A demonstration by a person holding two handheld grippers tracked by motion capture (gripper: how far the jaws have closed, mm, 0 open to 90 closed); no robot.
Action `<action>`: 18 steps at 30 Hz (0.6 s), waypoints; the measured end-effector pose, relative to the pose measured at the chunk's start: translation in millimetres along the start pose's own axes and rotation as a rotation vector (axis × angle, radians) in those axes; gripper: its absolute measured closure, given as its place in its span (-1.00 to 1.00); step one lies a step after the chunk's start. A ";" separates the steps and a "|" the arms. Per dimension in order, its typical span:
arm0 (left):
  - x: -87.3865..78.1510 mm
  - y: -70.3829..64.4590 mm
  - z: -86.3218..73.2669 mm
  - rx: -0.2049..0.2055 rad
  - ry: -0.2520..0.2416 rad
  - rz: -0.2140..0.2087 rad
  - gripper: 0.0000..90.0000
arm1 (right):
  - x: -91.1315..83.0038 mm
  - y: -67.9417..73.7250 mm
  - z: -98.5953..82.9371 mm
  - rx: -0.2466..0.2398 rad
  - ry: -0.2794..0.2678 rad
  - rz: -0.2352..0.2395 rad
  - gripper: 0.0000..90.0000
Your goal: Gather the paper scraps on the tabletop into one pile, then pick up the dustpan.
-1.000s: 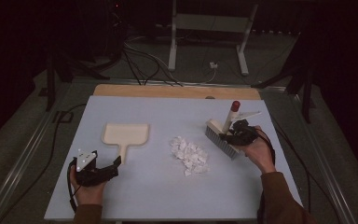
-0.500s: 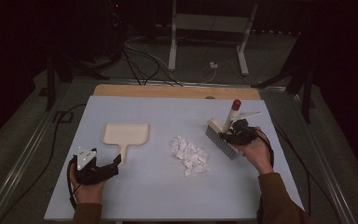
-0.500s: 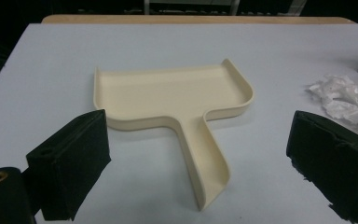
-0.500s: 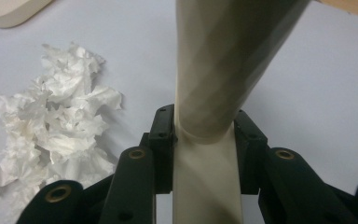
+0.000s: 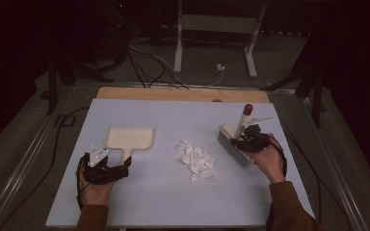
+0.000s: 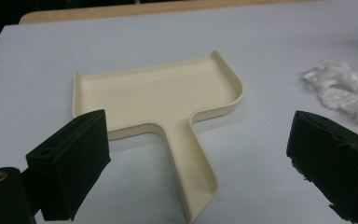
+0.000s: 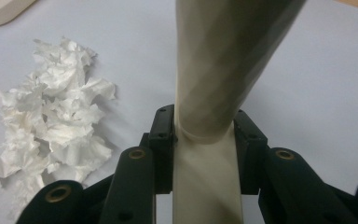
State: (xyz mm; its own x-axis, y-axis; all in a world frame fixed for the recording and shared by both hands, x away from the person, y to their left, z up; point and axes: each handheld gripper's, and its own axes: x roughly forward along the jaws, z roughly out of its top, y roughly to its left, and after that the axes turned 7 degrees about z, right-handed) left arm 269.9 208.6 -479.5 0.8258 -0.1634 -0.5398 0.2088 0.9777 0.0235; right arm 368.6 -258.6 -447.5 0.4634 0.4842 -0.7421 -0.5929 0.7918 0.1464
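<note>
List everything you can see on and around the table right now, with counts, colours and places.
Cream plastic dustpan: one, cream, left half of the table, handle toward the person.
Heap of torn white paper scraps: one, white, table centre.
Cream hand brush with a red-tipped handle: one, cream, right side, handle upright.
Pale blue table top: one, with a wooden strip at its far edge.
Grey metal stand: one, on the floor beyond.
Black cables: several, on the floor.
Left gripper: black, open, before the dustpan handle.
Right gripper: black, shut on the brush handle.
</note>
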 end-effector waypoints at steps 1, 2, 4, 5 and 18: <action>1.8 -0.3 0.5 0.000 0.004 -0.003 -0.85 | -0.6 -0.1 -0.5 0.001 -0.001 0.000 0.47; 3.5 -0.8 0.6 0.003 0.010 0.000 -0.85 | -1.4 -0.1 -1.2 0.003 -0.003 -0.002 0.48; 6.6 -1.4 0.4 0.011 0.018 0.001 -0.85 | -2.6 -0.3 -1.9 0.011 -0.005 -0.002 0.47; 8.9 -2.5 0.2 0.015 0.030 0.007 -0.85 | -3.3 -0.2 -2.3 0.014 -0.008 -0.002 0.47; 34.9 -8.5 -1.5 0.038 0.138 0.035 -0.81 | -5.5 0.7 -9.7 0.027 -0.002 0.009 0.47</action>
State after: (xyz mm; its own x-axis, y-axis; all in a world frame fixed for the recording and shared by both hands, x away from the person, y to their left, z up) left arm 296.2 194.9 -499.9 0.7534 -0.1074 -0.6488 0.2033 0.9763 0.0745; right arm 359.2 -264.3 -449.7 0.4594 0.4916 -0.7397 -0.5788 0.7974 0.1705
